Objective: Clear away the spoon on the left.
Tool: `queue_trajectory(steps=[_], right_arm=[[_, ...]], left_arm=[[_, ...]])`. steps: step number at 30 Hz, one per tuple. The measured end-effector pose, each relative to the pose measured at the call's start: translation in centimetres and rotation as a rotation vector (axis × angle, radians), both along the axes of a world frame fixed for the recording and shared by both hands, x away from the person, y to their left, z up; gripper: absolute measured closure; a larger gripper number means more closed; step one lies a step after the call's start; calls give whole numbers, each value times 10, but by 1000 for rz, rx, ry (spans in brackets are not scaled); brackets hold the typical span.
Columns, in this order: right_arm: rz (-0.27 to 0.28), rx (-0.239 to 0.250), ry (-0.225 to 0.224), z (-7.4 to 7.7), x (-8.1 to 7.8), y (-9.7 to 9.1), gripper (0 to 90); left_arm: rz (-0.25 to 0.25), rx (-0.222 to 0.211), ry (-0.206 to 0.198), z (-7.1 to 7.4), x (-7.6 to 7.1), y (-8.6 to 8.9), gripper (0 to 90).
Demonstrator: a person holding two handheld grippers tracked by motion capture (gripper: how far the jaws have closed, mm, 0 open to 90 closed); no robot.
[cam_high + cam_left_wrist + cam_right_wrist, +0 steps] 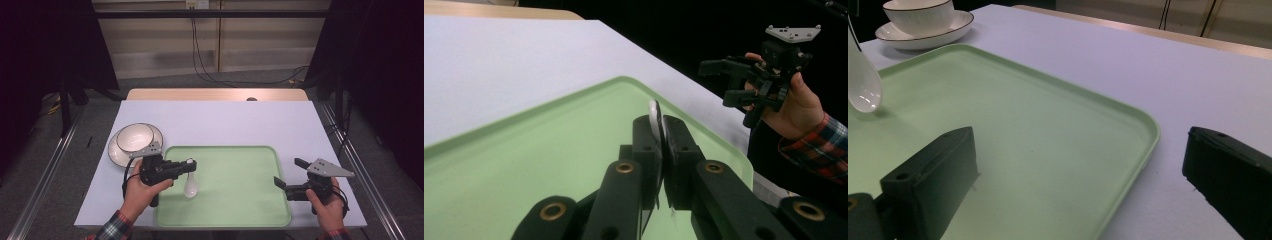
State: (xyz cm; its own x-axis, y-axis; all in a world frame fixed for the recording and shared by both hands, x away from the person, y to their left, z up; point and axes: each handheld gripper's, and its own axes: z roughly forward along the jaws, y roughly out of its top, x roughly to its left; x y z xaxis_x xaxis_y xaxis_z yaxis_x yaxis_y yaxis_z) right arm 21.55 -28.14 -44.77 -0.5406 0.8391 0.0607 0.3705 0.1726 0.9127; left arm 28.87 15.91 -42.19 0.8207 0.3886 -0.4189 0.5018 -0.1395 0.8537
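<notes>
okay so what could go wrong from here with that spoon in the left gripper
The left hand-held gripper pinches the white spoon only by its thin handle tip, bowl hanging over the green tray; it could swivel or slip out. Carried left, the dangling bowl might clip the bowl stacked on its saucer.

You have no readable text, label, brand, number or sign anywhere in these views. The tray, the bowl, the plate, the spoon, the table cover and both grippers carry no lettering that you could make out.
</notes>
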Motion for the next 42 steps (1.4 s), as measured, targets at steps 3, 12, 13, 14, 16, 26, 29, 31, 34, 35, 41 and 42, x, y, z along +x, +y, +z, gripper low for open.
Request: queue_trajectory(steps=[3,12,13,14,16,26,29,31,34,35,41,42], right_arm=[[3,-2,2,0,0,0,7],[-2,-3,7,-1,0,0,7],[-2,-2,8,-1,0,0,7],[-3,-3,7,-1,0,0,7],[1,-4,6,-1,1,1,7],[-2,-4,7,-1,1,0,7],[0,0,0,0,1,0,7],[-1,2,2,0,1,0,7],[0,2,0,0,1,0,8],[3,0,0,0,0,0,8],[-1,0,1,1,1,1,8],[0,-1,1,1,1,1,8]], left_arm=[[3,4,5,-3,-1,1,855],[8,-2,26,-7,-3,5,854],[8,-1,24,-8,-3,6,855],[10,0,26,-8,-4,6,854],[10,-1,26,-8,-4,7,854],[12,-19,38,-13,-3,10,852],[22,-4,18,-14,-2,12,842],[31,8,1,-16,0,14,830],[46,19,-15,-18,2,17,814],[48,25,-21,-18,3,17,806],[67,53,-46,-20,5,20,779],[70,54,-50,-20,6,20,772]])
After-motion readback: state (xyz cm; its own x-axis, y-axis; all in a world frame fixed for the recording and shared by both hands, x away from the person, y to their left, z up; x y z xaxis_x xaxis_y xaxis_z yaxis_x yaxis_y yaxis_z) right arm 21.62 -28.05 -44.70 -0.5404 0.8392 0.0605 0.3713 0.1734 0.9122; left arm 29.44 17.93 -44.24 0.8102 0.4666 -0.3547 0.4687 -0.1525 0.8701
